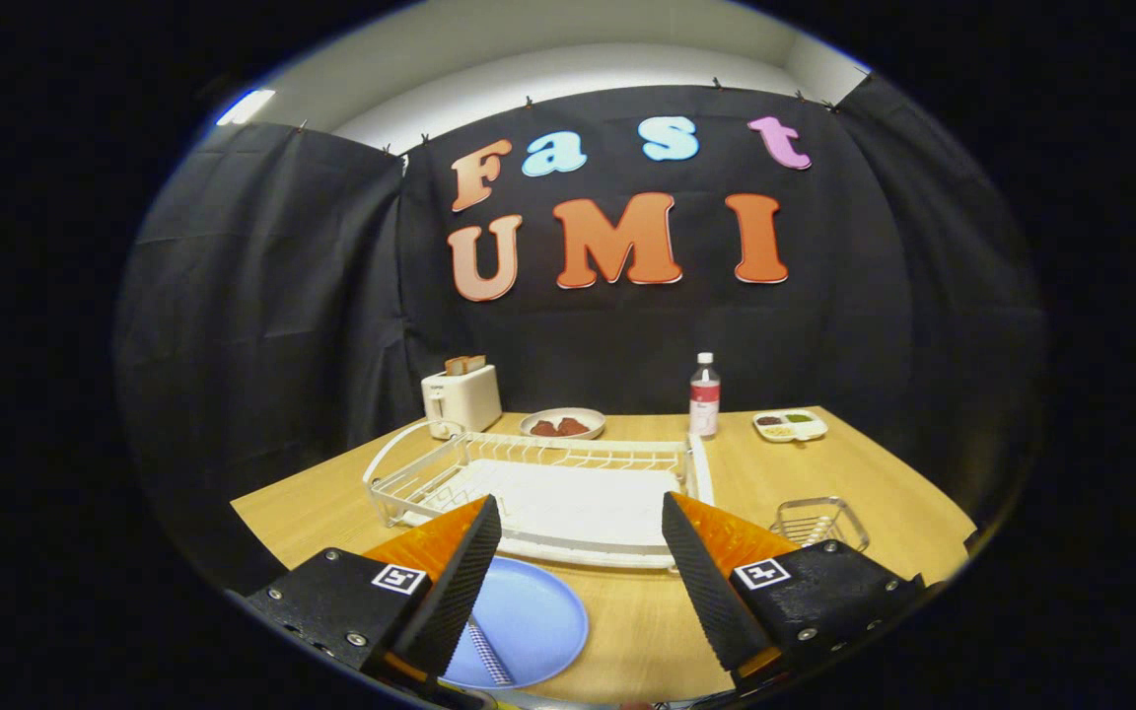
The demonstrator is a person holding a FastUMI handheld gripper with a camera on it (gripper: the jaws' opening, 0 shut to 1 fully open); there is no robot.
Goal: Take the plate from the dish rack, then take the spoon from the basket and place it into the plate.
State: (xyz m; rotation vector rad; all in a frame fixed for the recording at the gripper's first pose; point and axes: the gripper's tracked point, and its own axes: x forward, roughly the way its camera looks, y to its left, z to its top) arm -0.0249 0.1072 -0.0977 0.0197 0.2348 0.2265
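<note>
The plate, blue and round, lies flat on the desk, out of the rack, just below and between the jaws, more toward the left finger, which covers part of its near edge. On the plate, close to that finger, lies a slim ridged piece that looks like the spoon handle; its bowl is hidden, so I cannot be sure. Its long axis runs roughly along the line of the fingers, slanting a little to the right as it nears the camera.

The gripper hangs above the desk with its jaws spread wide and nothing between them; neither finger touches the plate or the spoon.

Beyond the fingers sits the white rack, which holds no dishes. The small wire basket stands right of the rack, just ahead of the right finger, and looks bare.

Judging from this, both steps seem done; if so, the jaws need only lift clear. Farther back stand a toaster, a bowl, a bottle and a small tray.
</note>
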